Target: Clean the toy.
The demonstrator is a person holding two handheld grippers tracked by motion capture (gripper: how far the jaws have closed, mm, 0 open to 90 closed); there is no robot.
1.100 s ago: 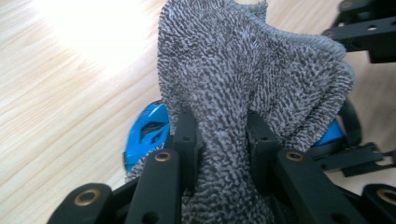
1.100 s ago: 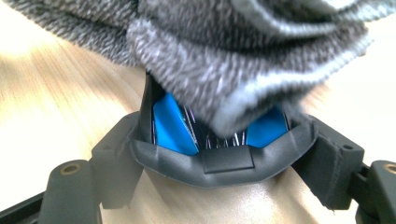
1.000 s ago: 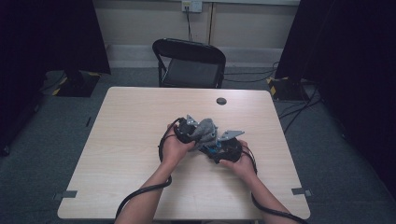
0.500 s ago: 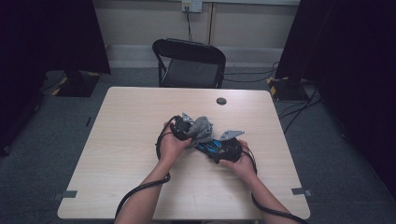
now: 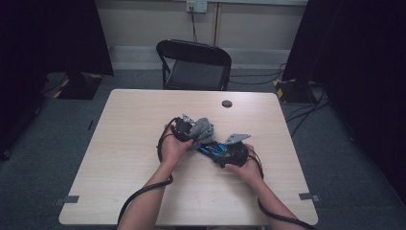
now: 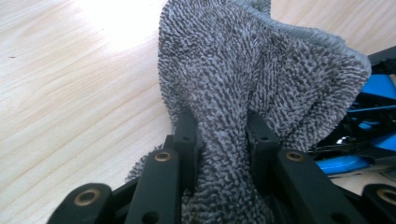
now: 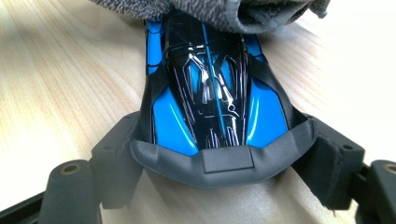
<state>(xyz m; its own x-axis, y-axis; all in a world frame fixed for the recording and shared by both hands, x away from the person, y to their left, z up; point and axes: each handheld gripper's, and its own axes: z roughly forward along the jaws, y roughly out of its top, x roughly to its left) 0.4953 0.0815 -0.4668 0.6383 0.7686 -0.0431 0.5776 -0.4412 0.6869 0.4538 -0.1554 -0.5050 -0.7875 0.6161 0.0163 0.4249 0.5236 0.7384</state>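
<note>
1. Grey towel [image 6: 243, 93] sits bunched between the jaws of my left claw [image 6: 223, 140]; the left gripper view shows the jaws closed tight on a fold of its looped pile, with the rest of the cloth rising above them.
2. From the high view the same towel [image 5: 203, 130] is a small grey lump near the middle of the desk [image 5: 119, 143], just right of my left hand [image 5: 174, 143], and it lies over the far left end of the toy car [image 5: 214, 148].
3. My right claw [image 7: 219, 140] clamps the blue and black toy car [image 7: 210, 93] by its sides, one padded jaw on each flank; the right gripper view shows the glossy shell, its thin line pattern and a dark grey bumper at the near end, detail the high view blurs into a blue streak.
4. In the right gripper view the towel [image 7: 224, 11] drapes over the car's far end, touching it.
5. In the left gripper view a slice of blue and black car [image 6: 369, 135] peeks out at the right, behind the cloth.
6. High view alone gives the setting: my right hand [image 5: 242, 165] near the right of centre, a small dark round thing [image 5: 227, 103] on the far part of the desk, and a black folding chair [image 5: 194, 64] beyond the far edge.
</note>
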